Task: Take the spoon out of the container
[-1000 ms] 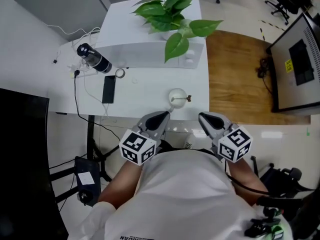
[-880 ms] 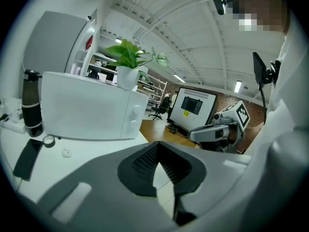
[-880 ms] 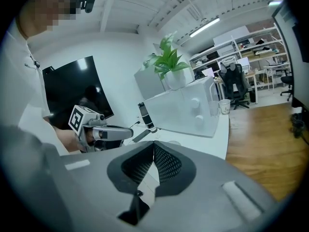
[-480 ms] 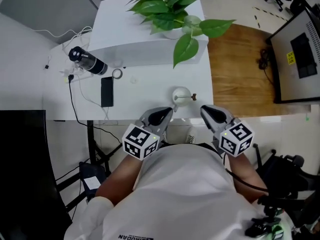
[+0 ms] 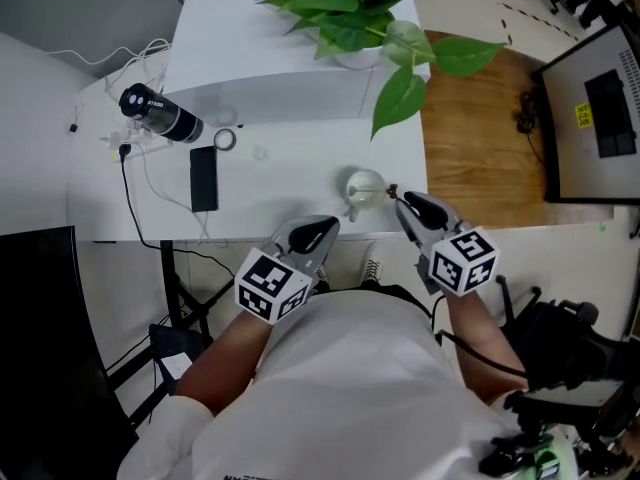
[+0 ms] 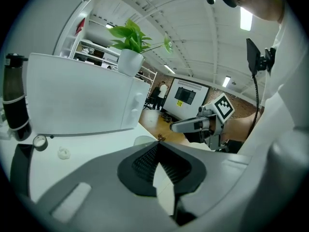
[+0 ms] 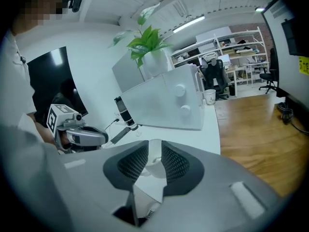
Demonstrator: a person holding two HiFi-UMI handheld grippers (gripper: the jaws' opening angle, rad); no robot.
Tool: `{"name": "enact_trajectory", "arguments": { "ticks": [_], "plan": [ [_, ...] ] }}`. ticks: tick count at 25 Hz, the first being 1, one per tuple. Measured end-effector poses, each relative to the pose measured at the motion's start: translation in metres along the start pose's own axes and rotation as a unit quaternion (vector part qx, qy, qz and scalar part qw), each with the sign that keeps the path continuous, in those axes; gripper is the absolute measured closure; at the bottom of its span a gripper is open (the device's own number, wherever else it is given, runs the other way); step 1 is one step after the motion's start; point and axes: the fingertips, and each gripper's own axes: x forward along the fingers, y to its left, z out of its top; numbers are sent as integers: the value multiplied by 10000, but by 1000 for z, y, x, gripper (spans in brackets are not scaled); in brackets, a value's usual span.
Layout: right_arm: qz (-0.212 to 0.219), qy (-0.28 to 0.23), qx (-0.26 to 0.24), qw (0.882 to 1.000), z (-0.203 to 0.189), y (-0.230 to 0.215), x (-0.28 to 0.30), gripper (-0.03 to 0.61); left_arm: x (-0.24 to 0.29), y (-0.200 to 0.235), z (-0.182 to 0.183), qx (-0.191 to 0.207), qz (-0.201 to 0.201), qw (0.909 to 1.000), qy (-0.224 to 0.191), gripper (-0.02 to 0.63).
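A small pale round container (image 5: 363,184) stands near the front edge of the white table (image 5: 290,183). The spoon's brown handle end (image 5: 390,190) sticks out over the container's right rim. My right gripper (image 5: 401,203) is just to the right of and nearer than the container, with its tips close to the handle. Its jaws are opening with nothing pressed between them. In the right gripper view (image 7: 154,148) the container (image 7: 153,160) shows through the gap. My left gripper (image 5: 328,227) is shut and empty at the table's front edge, left of the container (image 6: 144,140).
A black phone (image 5: 203,179), a roll of tape (image 5: 226,140) and a black bottle lying on its side (image 5: 158,115) with cables are at the table's left. A white box (image 5: 280,98) and a potted plant (image 5: 365,13) stand at the back. Wooden floor (image 5: 480,138) is to the right.
My right gripper has moved forward over the table edge, up to the container's right side by the spoon handle. The left gripper has stayed at the front edge.
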Motion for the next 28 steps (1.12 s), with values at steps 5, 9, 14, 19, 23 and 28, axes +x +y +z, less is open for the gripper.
{"name": "enact_trajectory", "arguments": {
  "ticks": [5,9,14,19,23,28],
  "plan": [
    [-132,44,134,9998,-1,-14,14,475,-2,11,-6,-90,29,9999,62,609],
    [-109,65,343,9993,-3,-21,24,470,0,17,-10,-222,11,9997,106,609],
    [-37,137,626,9979,-11,-26,33,459,1,17,-12,-246,26,9996,140,609],
    [86,257,707,9971,-19,-25,41,458,2,17,-14,-217,61,9995,209,609],
    [94,365,751,9965,-26,-26,44,459,3,16,-14,-243,77,9994,219,609],
    [110,431,709,9965,-32,-25,46,506,3,17,-16,-278,107,9993,231,609]
  ]
}}
